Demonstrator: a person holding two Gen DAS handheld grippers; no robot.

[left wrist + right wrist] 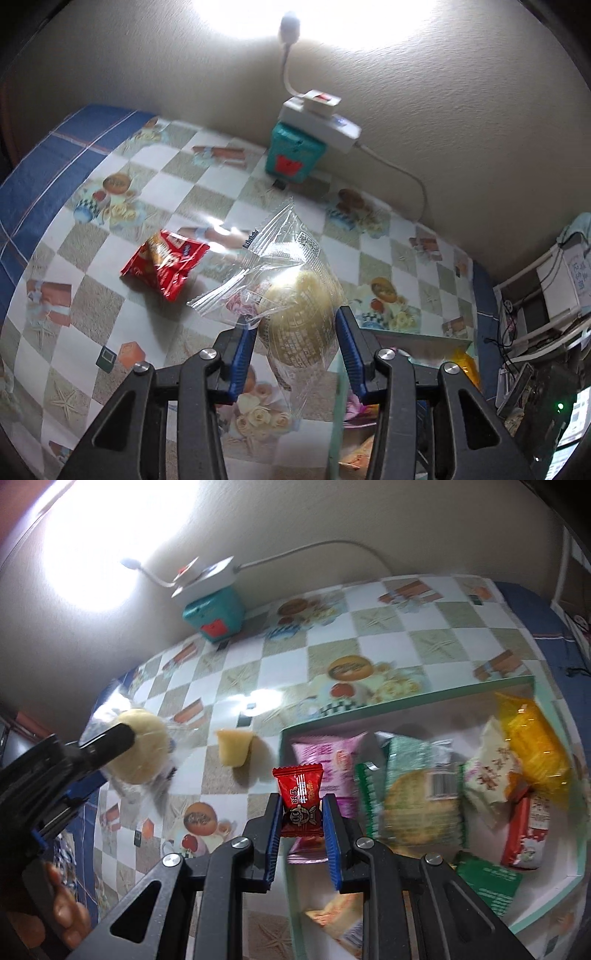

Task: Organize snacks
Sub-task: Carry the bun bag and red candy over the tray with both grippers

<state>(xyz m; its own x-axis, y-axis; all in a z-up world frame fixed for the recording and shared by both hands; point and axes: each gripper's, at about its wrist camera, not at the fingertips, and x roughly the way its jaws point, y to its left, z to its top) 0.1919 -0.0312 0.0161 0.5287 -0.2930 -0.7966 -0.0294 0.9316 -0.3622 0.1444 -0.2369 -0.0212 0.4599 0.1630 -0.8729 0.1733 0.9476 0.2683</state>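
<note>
- Your left gripper has its jaws clamped on the clear-wrapped round pastry, pinching it across its width. The loose end of the wrapper fans out ahead of the fingers, so the grip is on the cake itself, which I judge keeps it from sliding out of the slack film.
- You hold that pastry lifted off the checkered tablecloth, probably so it can travel toward the box without dragging.
- The red snack packet lies alone on the cloth, left of and beyond your left gripper and well apart from the box. It looks not yet sorted.
- In the right wrist view a pale yellow snack sits on the cloth just outside the box's left wall, also waiting its turn by my reading.
- Your right gripper has its jaws closed on the small red candy, which stands upright between the pads with its top crimp poking above them. Gripping the lower half leaves the label end free and the piece steady.
- That candy hangs over the left edge of the snack box, in front of the pink packet. I take this as positioning for a drop.
- The box already holds a green cracker pack, a yellow packet and others stood side by side, which leaves space toward the near left corner.
</note>
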